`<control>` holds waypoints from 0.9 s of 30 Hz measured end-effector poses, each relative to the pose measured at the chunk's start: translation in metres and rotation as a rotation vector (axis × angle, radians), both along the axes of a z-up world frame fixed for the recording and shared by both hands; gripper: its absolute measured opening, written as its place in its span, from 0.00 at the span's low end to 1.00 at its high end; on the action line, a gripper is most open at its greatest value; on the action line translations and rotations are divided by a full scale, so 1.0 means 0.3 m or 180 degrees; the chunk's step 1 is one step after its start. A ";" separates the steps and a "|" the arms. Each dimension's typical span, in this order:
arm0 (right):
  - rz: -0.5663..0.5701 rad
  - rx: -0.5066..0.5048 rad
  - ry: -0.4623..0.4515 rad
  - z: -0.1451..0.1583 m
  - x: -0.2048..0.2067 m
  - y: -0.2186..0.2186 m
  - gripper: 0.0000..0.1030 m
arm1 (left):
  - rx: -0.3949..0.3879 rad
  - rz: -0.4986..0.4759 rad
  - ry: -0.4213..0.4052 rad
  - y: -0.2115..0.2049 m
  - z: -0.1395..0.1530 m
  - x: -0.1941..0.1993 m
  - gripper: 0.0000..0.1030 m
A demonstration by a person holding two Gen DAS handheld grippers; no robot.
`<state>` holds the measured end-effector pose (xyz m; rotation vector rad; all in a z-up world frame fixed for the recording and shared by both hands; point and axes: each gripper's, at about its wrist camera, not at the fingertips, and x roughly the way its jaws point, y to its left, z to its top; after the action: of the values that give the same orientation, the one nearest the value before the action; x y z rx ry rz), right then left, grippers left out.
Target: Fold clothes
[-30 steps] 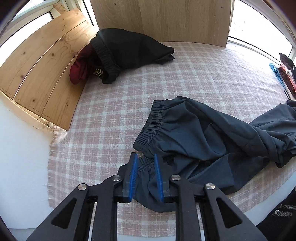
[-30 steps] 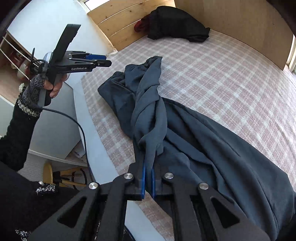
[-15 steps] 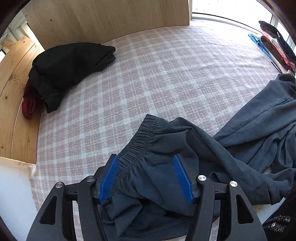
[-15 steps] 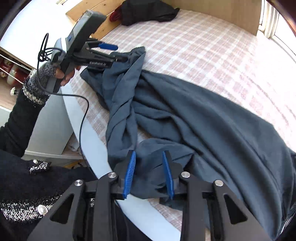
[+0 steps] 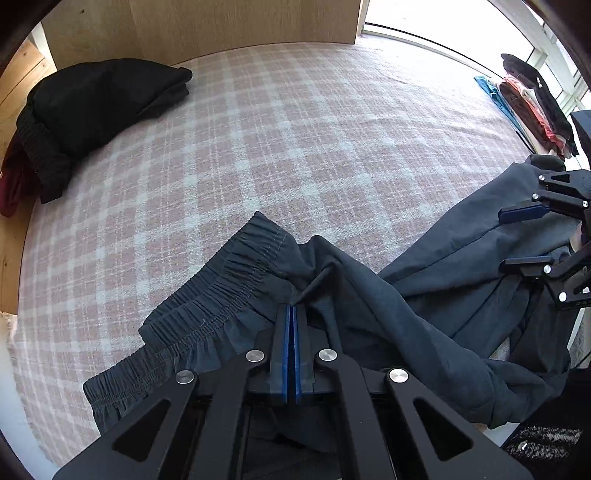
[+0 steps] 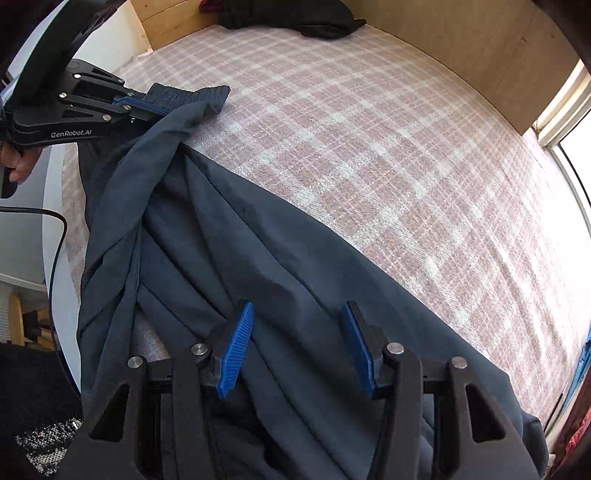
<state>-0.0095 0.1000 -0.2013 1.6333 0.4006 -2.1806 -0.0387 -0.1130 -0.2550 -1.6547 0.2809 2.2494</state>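
Note:
Dark navy trousers (image 5: 369, 295) lie crumpled along the near edge of the pink checked cloth (image 5: 295, 147); their elastic waistband (image 5: 229, 273) points left. My left gripper (image 5: 293, 314) is shut on a fold of the trousers just behind the waistband; it also shows in the right wrist view (image 6: 147, 105). My right gripper (image 6: 299, 325) is open over a trouser leg (image 6: 280, 258), with the fabric between and below its blue pads; it also shows in the left wrist view (image 5: 532, 236).
A black garment (image 5: 96, 107) over a dark red one (image 5: 11, 184) lies at the far left against wooden boards. A stack of folded clothes (image 5: 532, 103) sits at the far right by the window. A wooden panel (image 5: 207, 26) stands behind the bed.
My left gripper has closed on the trousers near the waistband. My right gripper has let go of the twisted leg and opened wide over the fabric.

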 end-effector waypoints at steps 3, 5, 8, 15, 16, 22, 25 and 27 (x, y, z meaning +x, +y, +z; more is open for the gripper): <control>-0.0242 0.0040 0.0185 0.048 -0.072 0.056 0.03 | -0.0013 0.0090 0.0072 -0.034 0.031 0.035 0.01; -0.0403 0.0067 0.0308 0.080 -0.119 0.093 0.02 | -0.0006 0.0141 0.0123 -0.050 0.054 0.051 0.01; -0.0645 0.0108 0.0492 0.128 -0.191 0.149 0.01 | 0.0012 0.0264 0.0234 -0.087 0.103 0.064 0.01; -0.1165 0.0164 0.0855 0.229 -0.345 0.274 0.02 | -0.0451 0.0793 0.0212 -0.320 0.138 0.189 0.01; -0.1169 0.0111 0.0799 0.225 -0.347 0.281 0.05 | -0.0600 0.0856 0.0124 -0.355 0.116 0.227 0.02; -0.0956 0.0093 0.0639 0.162 -0.287 0.170 0.25 | -0.0841 0.1092 -0.0074 -0.467 0.082 0.323 0.15; -0.0769 0.0138 0.0635 0.144 -0.255 0.100 0.32 | -0.0595 0.0956 0.0167 -0.395 0.138 0.241 0.34; -0.0733 0.0234 0.0634 0.129 -0.246 0.092 0.35 | -0.0422 0.0781 0.0262 -0.332 0.155 0.160 0.53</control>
<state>-0.0832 0.1277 -0.1625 1.5721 0.3674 -2.5402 0.0092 -0.2125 -0.2085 -1.7491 0.2647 2.5331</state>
